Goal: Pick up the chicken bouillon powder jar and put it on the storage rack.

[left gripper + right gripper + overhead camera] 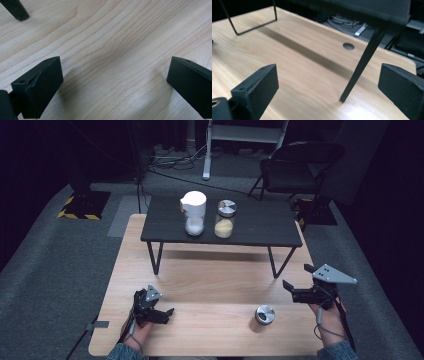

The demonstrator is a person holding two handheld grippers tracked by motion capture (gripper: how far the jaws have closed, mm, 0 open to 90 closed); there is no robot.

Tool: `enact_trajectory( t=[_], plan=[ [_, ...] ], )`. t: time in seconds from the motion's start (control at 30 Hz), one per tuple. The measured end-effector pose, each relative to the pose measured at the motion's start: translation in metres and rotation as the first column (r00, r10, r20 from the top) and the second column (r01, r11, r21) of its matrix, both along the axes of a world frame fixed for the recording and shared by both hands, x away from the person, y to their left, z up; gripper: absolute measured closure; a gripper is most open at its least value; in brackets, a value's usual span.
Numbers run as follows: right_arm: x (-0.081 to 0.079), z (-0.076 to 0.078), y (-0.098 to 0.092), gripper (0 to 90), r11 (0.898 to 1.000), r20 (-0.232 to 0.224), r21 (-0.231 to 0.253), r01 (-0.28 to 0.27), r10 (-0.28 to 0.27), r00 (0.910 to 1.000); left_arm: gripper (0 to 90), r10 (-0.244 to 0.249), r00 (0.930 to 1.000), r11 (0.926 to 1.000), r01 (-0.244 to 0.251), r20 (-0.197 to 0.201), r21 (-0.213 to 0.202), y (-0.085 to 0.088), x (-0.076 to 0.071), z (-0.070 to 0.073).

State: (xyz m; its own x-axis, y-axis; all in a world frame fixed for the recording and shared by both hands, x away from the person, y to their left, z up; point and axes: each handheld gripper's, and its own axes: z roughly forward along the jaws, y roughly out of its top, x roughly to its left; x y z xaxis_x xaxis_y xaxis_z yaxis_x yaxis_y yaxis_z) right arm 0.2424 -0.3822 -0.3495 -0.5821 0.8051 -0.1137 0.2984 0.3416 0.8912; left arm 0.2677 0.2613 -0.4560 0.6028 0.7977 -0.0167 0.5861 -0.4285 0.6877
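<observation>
- The person is sitting at a light wooden table (210,285), forearms coming in from the near edge; each hand is holding a black two-jaw gripper
- The left gripper (169,313) is lying low near the front left corner of the table, its jaws pointing toward the middle; in the left gripper view (113,82) the two jaws are standing wide apart with bare wood grain between them; nothing is being pinched
- The right gripper (296,281) is hovering over the right edge of the table, its grey three-cornered plate (334,274) on top, jaws pointing left; in the right gripper view (328,82) the jaws are spread wide, with nothing between them but tabletop
- A small jar with a metal lid (264,314) is standing upright on the wooden table near the front edge; it is sitting between the two grippers, nearer the right one, below and to the left of it; neither gripper is touching it
- A low black shelf (260,227) on thin legs is standing across the far half of the table; one slanted shelf leg (362,62) is showing just ahead of the right gripper's jaws
- On that shelf a white lidded jar (193,212) and a glass jar with a metal lid (225,218) holding yellowish grains are standing side by side, close but apart
- A round hole (348,46) is showing in the tabletop beyond the shelf leg
- A dark folding chair (295,167) is standing on the grey floor behind the table
</observation>
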Motion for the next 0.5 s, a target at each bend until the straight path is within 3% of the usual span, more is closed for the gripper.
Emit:
enact_trajectory(
  t=[0.4,0.5],
  plan=[
    [-0.005,-0.045,-0.007,2.2,1.0,-0.079,-0.027,0.016,-0.018,0.9967,0.5,0.002,1.0,1.0,-0.002,0.0,0.0,0.0,0.0,0.0],
    [-0.006,-0.057,-0.012,2.2,1.0,-0.102,-0.003,0.024,-0.024,0.9944,0.5,0.003,1.0,1.0,-0.003,0.0,0.0,-0.001,0.0,0.0]
  ],
)
